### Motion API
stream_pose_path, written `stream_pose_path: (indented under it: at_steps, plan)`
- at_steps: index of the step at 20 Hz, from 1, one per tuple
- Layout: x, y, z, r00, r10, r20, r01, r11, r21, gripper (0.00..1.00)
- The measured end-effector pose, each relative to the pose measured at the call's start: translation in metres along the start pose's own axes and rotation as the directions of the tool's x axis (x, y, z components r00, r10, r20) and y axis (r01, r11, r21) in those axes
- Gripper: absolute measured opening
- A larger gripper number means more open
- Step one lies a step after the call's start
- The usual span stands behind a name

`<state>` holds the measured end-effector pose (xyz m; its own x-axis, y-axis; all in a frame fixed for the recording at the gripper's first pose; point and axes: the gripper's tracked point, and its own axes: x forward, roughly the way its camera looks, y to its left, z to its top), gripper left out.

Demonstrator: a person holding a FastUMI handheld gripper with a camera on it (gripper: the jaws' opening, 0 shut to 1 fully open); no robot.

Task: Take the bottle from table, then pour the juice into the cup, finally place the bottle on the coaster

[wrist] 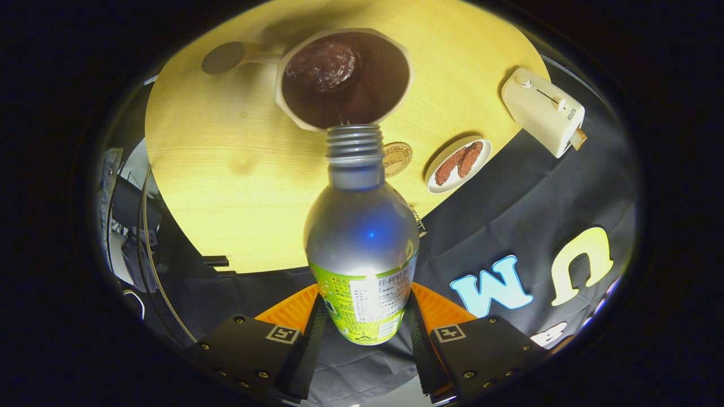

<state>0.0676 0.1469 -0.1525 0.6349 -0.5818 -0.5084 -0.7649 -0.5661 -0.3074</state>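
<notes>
1. Pouring is the step in hand, by my judgement: the gripper point(362, 333) has both fingers pressed against the label end of the bottle point(361, 249), one on each side, and the bottle is tipped forward with its open mouth at the near rim of the cup point(344, 79).
2. To do this well, the mouth should stay over the cup's opening, with the tilt changed slowly so the stream lands inside the rim and nothing falls on the table point(226, 186).
3. The clamp should not slacken; the smooth metal body looks liable to slip.
4. The bottle is silver metal with a threaded, uncapped neck and a green-and-white label around its base.
5. The cup is pale, many-sided, handled, and holds dark liquid with a glossy, disturbed surface.
6. The coaster point(397, 158), a round tan disc, lies on the table just beside the bottle's neck, unoccupied; placement is not yet done.
</notes>
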Motion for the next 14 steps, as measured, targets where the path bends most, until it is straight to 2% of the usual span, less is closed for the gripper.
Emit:
stream_pose_path:
  at_steps: [7,14]
  plan:
    - [-0.0042,-0.0062,-0.0011,1.000,-0.013,-0.020,0.012,0.999,-0.047,0.70]
    - [-0.0033,-0.0005,0.0003,1.000,-0.002,0.007,0.002,1.000,-0.026,0.70]
